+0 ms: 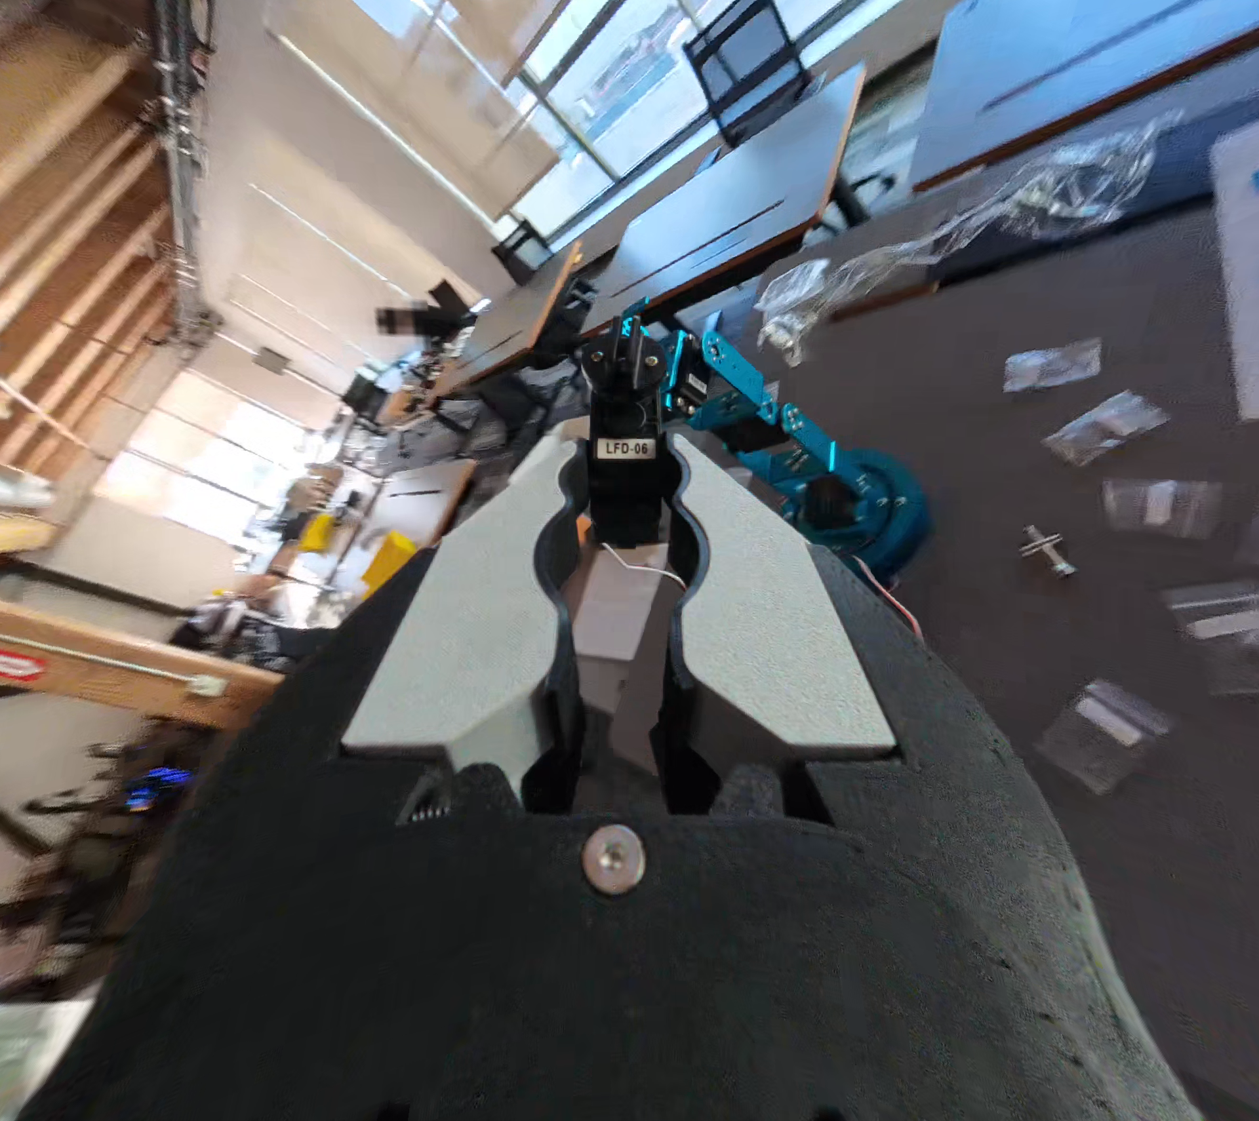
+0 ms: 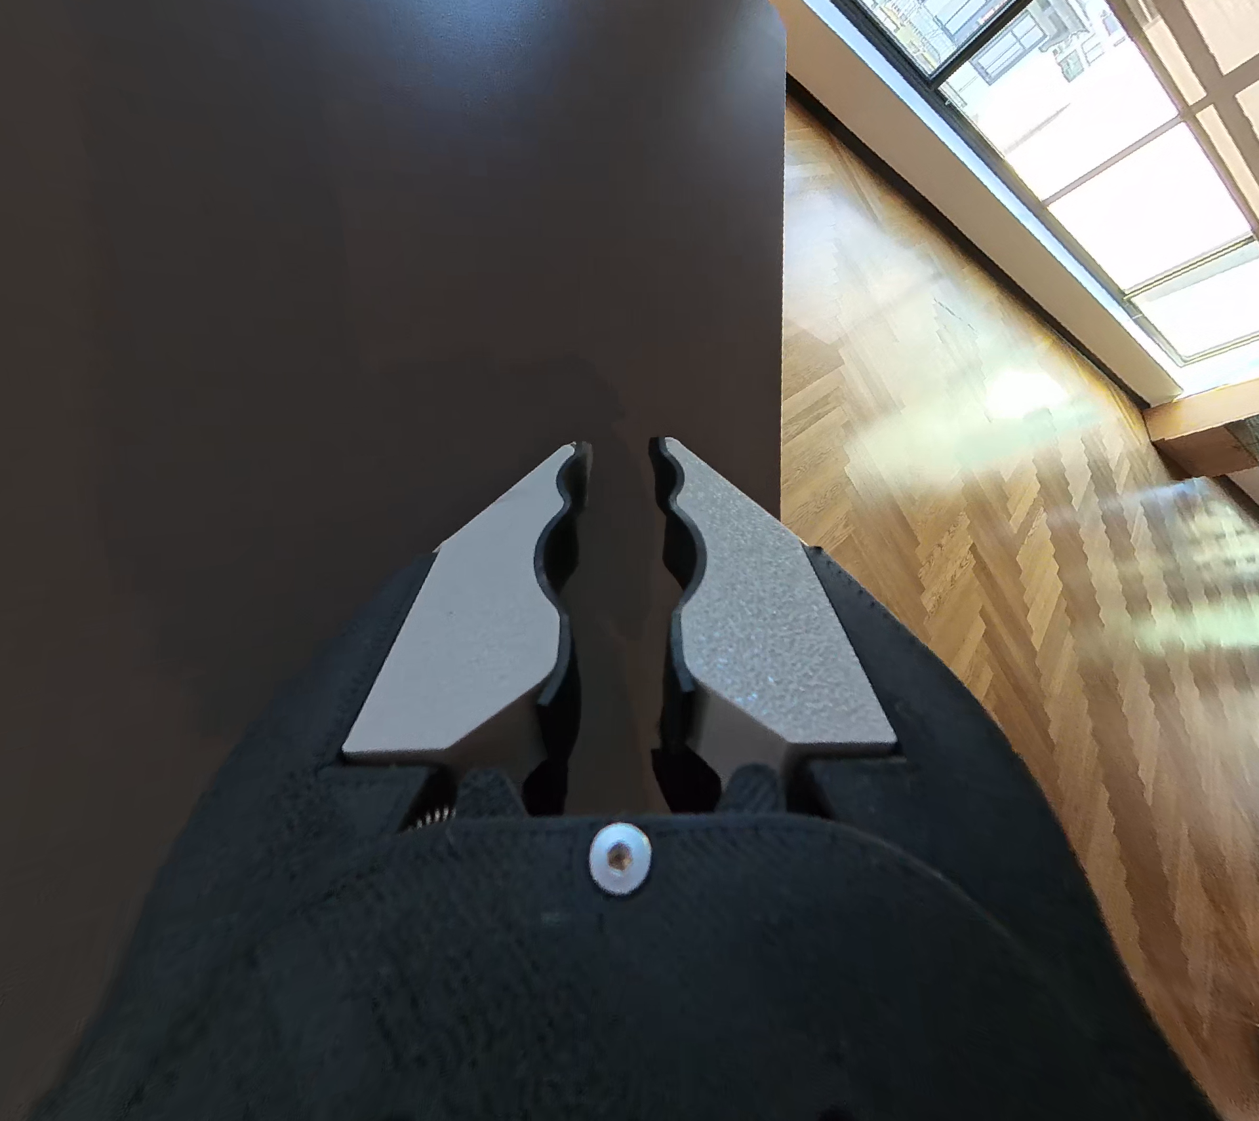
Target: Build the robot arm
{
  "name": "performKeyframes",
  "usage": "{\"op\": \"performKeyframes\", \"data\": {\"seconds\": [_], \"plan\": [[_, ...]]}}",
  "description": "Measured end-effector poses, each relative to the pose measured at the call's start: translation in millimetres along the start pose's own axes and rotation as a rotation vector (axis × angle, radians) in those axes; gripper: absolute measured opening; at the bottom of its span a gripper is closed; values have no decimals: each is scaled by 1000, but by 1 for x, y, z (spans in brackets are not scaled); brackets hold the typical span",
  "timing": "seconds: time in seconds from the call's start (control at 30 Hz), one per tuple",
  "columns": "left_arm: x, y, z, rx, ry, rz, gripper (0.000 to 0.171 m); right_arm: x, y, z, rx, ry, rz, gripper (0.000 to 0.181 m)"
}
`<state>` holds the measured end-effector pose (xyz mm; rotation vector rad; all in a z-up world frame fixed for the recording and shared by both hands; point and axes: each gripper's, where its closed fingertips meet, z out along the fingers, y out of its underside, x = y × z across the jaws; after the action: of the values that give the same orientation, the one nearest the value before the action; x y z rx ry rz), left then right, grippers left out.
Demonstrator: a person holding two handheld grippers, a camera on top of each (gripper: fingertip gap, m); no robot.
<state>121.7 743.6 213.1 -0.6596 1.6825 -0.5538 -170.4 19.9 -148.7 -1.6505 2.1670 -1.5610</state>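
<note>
In the left wrist view my left gripper (image 1: 625, 448) is shut on a black servo motor (image 1: 623, 482) with a white label and a round horn on top. It holds the servo upright above the dark table (image 1: 988, 645). A thin white wire hangs from the servo's base. A blue metal robot arm (image 1: 804, 462) on a round base stands just behind and to the right of the servo. In the right wrist view my right gripper (image 2: 620, 448) is empty, its jaws a narrow gap apart, over a bare dark table (image 2: 340, 271) near the table's right edge.
Several small clear bags of parts (image 1: 1104, 417), a metal cross-shaped tool (image 1: 1046, 550) and a crumpled clear plastic bag (image 1: 1022, 203) lie on the table to the right. A white box (image 1: 613, 605) sits below the servo. Wooden floor (image 2: 954, 475) and windows (image 2: 1090, 67) are on the right. The grippers' ends are close to 85 centimeters from one another.
</note>
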Motion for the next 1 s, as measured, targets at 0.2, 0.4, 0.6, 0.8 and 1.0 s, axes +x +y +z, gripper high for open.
{"op": "performKeyframes", "data": {"seconds": [0.2, 0.4, 0.6, 0.8, 1.0], "plan": [[24, -3, 9, -46, -27, 143, 20, -1, 0, -1, 2, -11, 4, 19], [27, -3, 14, -59, -11, 147, 20, -1, 0, 0, 3, -16, 6, 19], [83, 4, 23, -79, 174, 170, 19, -10, -10, 1, 27, -52, -37, 30], [204, -8, 30, 23, 464, 204, 20, -51, -104, -57, 243, -138, -96, 32], [280, -46, -2, 163, 634, 260, 20, -177, -227, -186, 513, -426, -257, 32]]}}
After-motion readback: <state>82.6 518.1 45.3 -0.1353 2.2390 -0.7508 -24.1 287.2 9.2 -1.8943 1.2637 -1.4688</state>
